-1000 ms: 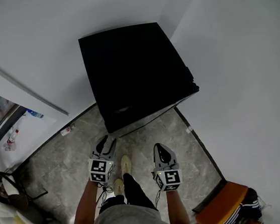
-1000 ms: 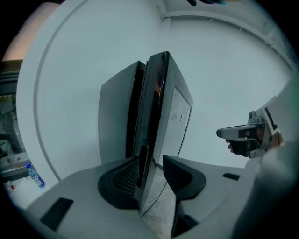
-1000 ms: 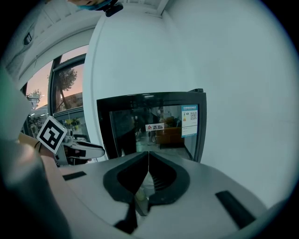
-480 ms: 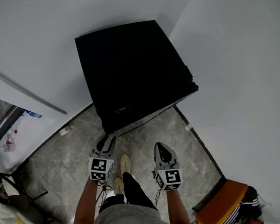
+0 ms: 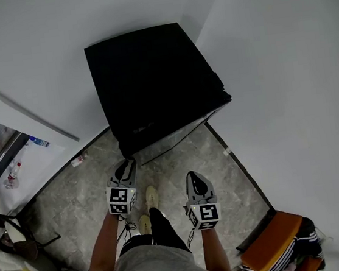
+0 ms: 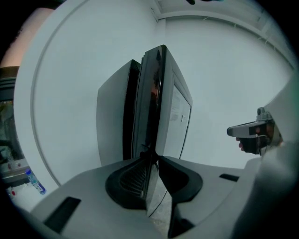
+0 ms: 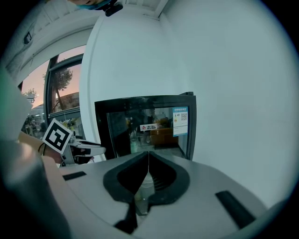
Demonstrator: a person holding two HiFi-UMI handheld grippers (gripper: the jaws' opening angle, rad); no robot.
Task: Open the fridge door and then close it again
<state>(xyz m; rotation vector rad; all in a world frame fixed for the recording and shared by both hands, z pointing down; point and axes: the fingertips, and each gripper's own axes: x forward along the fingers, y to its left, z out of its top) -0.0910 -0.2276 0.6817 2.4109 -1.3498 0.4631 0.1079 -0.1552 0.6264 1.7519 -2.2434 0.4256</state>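
A small black fridge (image 5: 151, 85) stands in the corner between two white walls. My left gripper (image 5: 126, 166) is at the fridge's front left corner. In the left gripper view the fridge door (image 6: 156, 102) is seen edge-on, and its edge runs between the jaws of the left gripper (image 6: 153, 158). Those jaws are closing, and their tips meet the door's edge. My right gripper (image 5: 196, 179) hangs over the floor in front of the fridge, shut and empty. In its own view the right gripper (image 7: 148, 156) faces the glass front of the fridge (image 7: 145, 126).
The person's shoes (image 5: 151, 196) stand on the grey stone floor between the grippers. An orange seat (image 5: 271, 242) with striped cloth sits at the lower right. Bottles (image 5: 38, 142) lie by the window sill at the left, and a dark chair (image 5: 10, 234) stands below them.
The left gripper's jaws have drawn together at the fridge's front left corner. Both hands have stayed nearly where they were. The head view has shifted slightly.
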